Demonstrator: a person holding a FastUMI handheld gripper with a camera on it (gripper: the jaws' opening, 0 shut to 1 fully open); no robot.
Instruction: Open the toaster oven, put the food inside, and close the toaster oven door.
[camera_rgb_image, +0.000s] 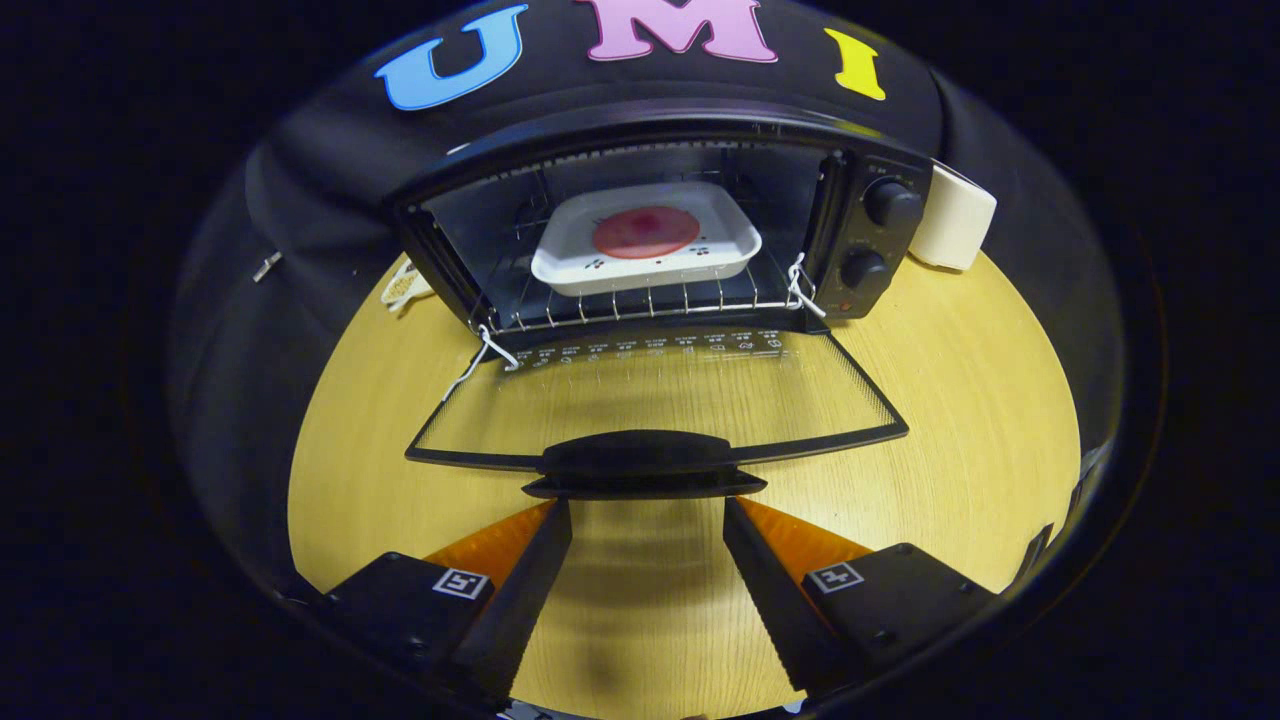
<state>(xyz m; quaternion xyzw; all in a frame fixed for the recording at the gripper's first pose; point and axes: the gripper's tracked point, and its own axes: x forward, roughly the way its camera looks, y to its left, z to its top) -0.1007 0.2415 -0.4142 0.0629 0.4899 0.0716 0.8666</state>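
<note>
A black toaster oven (860, 250) stands on the wooden table with its glass door (660, 395) folded down flat toward me. Inside, on the wire rack (640, 305), rests a white tray (645, 240) holding a round red piece of food (645, 231). The door's black handle (640, 462) lies just ahead of my fingertips. My gripper (647, 505) is open, its two black fingers (535, 570) spread apart under the handle's ends, with bare table between them. Whether the tips touch the handle I cannot tell.
The round wooden table (980, 420) spreads around the oven. A white box-like object (955, 230) stands to the right of the oven beside its two knobs (890, 205). A pale cord or small item (405, 285) lies at the oven's left rear.
</note>
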